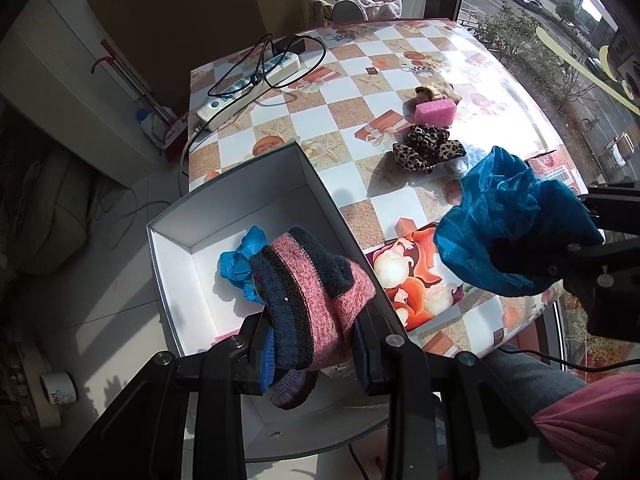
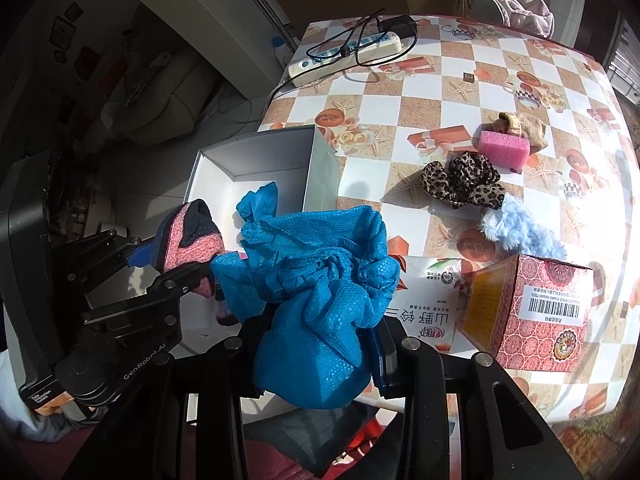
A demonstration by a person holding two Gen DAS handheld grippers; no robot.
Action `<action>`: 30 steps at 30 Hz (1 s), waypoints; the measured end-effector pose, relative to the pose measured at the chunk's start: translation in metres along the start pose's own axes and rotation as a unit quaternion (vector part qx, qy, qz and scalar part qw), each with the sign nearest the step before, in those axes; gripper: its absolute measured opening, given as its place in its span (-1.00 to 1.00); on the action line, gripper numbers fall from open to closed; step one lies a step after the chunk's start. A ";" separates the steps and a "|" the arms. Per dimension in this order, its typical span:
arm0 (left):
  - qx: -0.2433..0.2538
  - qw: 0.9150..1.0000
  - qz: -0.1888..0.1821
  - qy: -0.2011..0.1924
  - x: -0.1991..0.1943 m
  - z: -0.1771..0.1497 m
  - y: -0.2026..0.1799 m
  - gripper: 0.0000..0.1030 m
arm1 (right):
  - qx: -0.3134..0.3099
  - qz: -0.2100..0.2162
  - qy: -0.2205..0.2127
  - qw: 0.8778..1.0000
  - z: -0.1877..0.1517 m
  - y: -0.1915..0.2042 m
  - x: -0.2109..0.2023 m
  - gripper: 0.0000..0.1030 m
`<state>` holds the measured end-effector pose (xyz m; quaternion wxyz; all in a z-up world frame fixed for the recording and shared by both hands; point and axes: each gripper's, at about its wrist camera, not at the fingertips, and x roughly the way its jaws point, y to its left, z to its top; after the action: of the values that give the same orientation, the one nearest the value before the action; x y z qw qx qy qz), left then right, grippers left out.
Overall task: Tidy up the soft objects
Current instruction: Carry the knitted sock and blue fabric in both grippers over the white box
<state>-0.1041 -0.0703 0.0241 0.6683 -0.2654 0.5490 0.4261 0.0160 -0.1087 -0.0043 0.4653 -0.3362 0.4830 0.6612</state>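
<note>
Sock, pink with navy stripes, sitting clamped between left gripper fingers, hanging over white box at table edge. Blue mesh cover bunching between right gripper fingers, hovering just beside box at 3 o'clock. Second blue cover lying inside box. Leopard scrunchie, pink sponge, brown knit piece resting on table toward 1 o'clock. Power strip lying at 11 o'clock.

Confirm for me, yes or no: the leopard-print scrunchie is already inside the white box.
No. The leopard-print scrunchie lies on the checkered tablecloth to the right of the white box, near the pink sponge.
</note>
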 end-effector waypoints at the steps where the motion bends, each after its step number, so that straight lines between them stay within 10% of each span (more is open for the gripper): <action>1: 0.001 1.000 0.000 0.000 0.000 0.000 -0.001 -0.34 | 0.002 0.000 -0.001 1.000 0.000 -0.001 -0.001 -0.24; 30: -0.145 0.989 0.000 -0.009 0.002 -0.035 0.048 -0.34 | -0.098 -0.021 0.057 0.993 0.010 0.040 0.025 -0.24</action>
<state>-0.1633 -0.0743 0.0184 0.6274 -0.3555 0.4755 0.5039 -0.0304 -0.0965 -0.0102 0.4154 -0.4279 0.4342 0.6751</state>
